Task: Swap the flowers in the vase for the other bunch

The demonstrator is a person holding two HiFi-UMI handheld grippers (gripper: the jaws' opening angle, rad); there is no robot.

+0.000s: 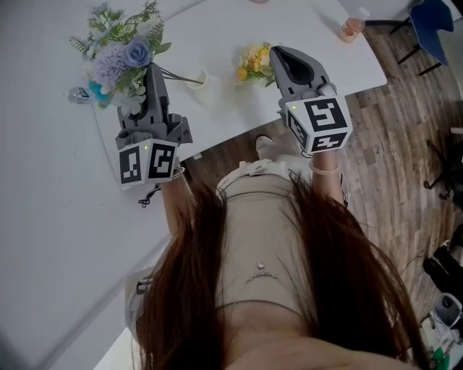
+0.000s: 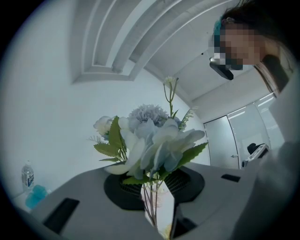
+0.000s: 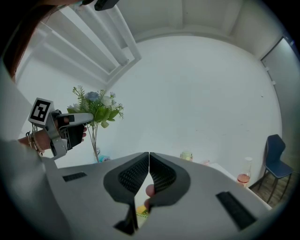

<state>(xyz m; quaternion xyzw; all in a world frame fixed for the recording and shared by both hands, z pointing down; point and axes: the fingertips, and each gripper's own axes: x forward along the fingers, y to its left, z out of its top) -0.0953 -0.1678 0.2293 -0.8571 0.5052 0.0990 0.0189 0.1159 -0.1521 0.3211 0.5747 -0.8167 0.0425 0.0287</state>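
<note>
A bunch of blue, lilac and white flowers (image 1: 123, 54) hangs above the white table (image 1: 51, 217) with my left gripper (image 1: 154, 70) shut on its thin stems (image 2: 152, 206). Its blooms (image 2: 150, 136) fill the left gripper view above the jaws. The stems trail down toward a small white vase (image 1: 200, 78). In the right gripper view the left gripper (image 3: 89, 117) holds this bunch (image 3: 96, 105) up at the left. My right gripper (image 1: 276, 52) is shut, its pads (image 3: 161, 176) together, right next to the yellow bunch (image 1: 253, 63). A bit of yellow (image 3: 140, 211) shows under the jaws.
A water bottle (image 1: 78, 94) and a teal object (image 1: 96, 90) lie left of the bunch. A glass of pink drink (image 1: 352, 25) stands near the table's far right corner, with a blue chair (image 1: 434, 22) beyond on the wood floor. A small jar (image 3: 186, 155) sits further back.
</note>
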